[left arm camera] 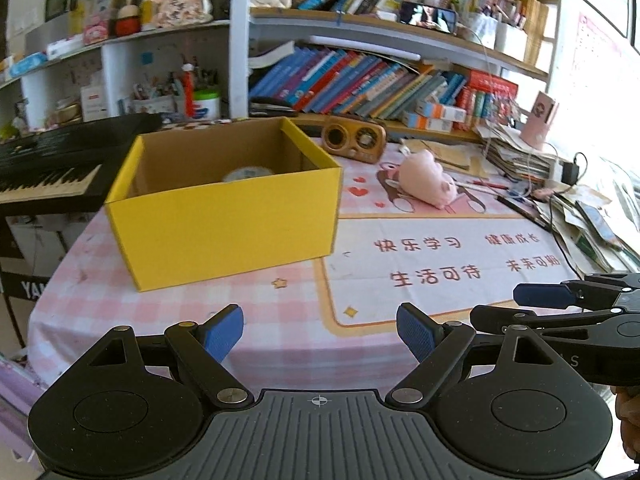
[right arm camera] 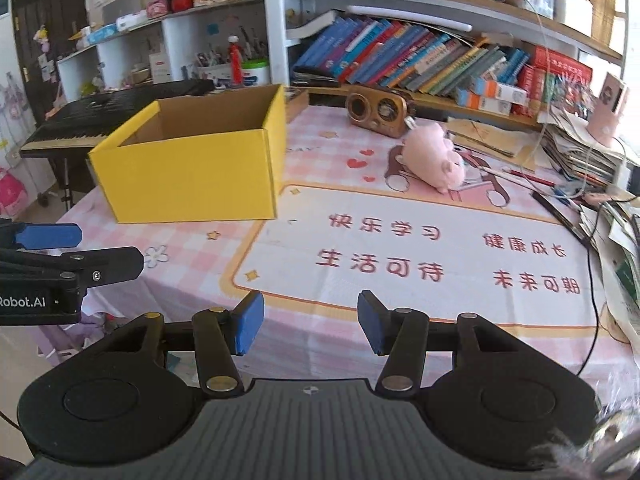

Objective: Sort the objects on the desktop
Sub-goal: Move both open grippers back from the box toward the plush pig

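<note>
1. One pink plush toy (right arm camera: 434,158) lies on the desk (right arm camera: 400,320), right of one yellow box (right arm camera: 192,168).
2. One wooden radio (right arm camera: 378,114) stands behind the toy.
3. Two grippers, left gripper (left arm camera: 320,338) and right gripper (right arm camera: 311,322), both spread apart, empty.

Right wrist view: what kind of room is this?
Likely a home study or child's room: packed bookshelves behind a desk with a pink cartoon mat, a keyboard piano beside it, a pink plush toy.
</note>
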`<move>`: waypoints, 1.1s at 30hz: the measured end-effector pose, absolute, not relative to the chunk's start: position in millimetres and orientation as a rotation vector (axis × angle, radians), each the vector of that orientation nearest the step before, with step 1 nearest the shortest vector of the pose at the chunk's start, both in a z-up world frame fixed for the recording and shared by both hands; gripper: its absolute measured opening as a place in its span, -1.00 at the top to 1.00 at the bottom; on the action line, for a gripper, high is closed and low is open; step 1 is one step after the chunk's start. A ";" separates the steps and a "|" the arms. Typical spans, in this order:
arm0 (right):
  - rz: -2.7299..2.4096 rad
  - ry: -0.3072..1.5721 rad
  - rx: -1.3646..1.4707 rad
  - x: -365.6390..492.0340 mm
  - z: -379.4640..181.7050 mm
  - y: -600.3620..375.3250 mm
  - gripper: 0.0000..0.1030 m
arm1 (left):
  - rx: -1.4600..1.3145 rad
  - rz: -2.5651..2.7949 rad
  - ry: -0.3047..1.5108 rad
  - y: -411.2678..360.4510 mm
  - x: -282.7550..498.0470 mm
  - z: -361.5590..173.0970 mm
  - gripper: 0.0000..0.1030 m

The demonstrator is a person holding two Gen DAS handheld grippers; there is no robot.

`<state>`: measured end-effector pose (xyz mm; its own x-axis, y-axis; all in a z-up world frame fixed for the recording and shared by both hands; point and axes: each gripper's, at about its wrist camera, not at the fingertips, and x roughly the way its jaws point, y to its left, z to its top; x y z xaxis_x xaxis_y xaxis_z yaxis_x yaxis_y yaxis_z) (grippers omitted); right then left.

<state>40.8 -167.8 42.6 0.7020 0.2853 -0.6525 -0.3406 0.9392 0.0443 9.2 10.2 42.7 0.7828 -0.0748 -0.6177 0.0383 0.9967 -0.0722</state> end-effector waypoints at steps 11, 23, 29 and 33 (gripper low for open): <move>0.297 0.745 -0.058 70.8 39.7 -203.3 0.00 | -0.034 -0.112 0.685 -22.8 41.6 42.7 -0.68; 0.257 0.766 -0.045 105.5 38.2 -244.1 -0.01 | -0.009 -0.173 0.698 -65.9 84.5 41.8 -0.68; 0.230 0.767 -0.039 125.3 39.5 -268.6 -0.01 | -0.005 -0.200 0.699 -89.1 107.6 40.3 -0.68; 0.228 0.768 -0.037 141.3 39.4 -282.3 -0.01 | -0.003 -0.205 0.699 -101.7 123.4 39.6 -0.68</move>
<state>141.3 -282.3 39.4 0.6956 0.1908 -0.6926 -0.2177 0.9747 0.0499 123.4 -101.7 39.6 0.7462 -0.1887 -0.6384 0.1865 0.9798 -0.0716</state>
